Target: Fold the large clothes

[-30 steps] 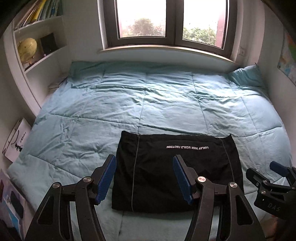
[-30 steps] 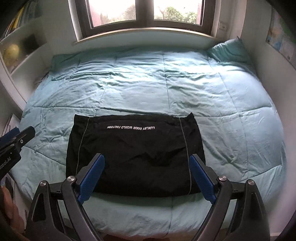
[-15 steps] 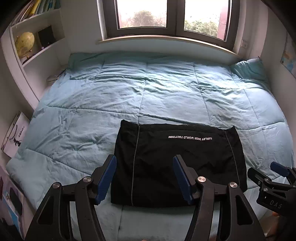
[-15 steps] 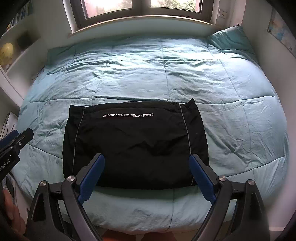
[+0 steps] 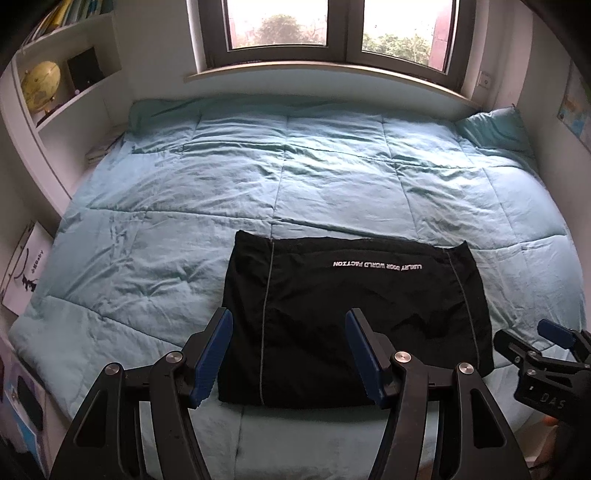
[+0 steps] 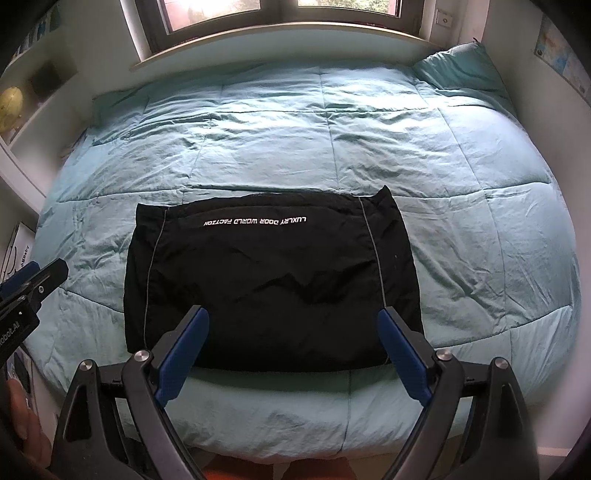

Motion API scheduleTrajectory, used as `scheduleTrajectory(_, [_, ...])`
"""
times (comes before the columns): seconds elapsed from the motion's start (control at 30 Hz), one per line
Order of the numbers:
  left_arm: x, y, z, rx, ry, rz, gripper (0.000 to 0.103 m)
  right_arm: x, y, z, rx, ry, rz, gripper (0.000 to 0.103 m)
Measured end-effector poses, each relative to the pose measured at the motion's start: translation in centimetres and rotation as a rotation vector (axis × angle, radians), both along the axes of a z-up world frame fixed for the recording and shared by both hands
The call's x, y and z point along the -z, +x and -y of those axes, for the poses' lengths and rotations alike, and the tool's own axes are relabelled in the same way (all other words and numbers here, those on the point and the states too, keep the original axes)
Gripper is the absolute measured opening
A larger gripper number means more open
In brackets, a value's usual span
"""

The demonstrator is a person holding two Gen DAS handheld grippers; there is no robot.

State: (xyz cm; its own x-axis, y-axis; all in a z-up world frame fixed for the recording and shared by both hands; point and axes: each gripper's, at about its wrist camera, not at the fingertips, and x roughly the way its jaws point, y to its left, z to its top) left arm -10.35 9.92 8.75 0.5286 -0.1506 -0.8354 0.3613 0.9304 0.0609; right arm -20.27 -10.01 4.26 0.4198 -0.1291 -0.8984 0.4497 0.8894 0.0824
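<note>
A black garment (image 5: 354, 314) with white lettering and two thin grey stripes lies folded in a flat rectangle near the front edge of the bed; it also shows in the right wrist view (image 6: 273, 280). My left gripper (image 5: 288, 354) is open and empty, held above the garment's front left part. My right gripper (image 6: 293, 350) is open and empty, held above the garment's front edge. Each gripper shows at the side of the other's view: the right one (image 5: 535, 354), the left one (image 6: 33, 280).
The bed is covered by a light blue quilt (image 5: 258, 177) with a pillow (image 5: 495, 129) at the far right. White shelves with a globe (image 5: 40, 86) stand at the left. A window (image 5: 325, 33) is behind the bed. A paper bag (image 5: 26, 273) leans at the left.
Both grippers have pulled back and risen slightly from the bed, so the garment sits further away in both views. The garment has not moved. Both grippers stay open.
</note>
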Motion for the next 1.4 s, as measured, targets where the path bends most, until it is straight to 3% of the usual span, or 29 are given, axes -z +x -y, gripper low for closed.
scheduleTrajectory(0.9, [-0.4, 0.5, -0.4, -0.014, 0.033, -0.003, 0.065, -0.1, 0.6, -0.2, -0.011, 0.039, 0.006, 0.093])
scheduleTrajectory(1.4, [0.1, 0.1, 0.7, 0.033, 0.050, -0.005, 0.065, 0.2, 0.7, -0.5, 0.000, 0.051, -0.003, 0.093])
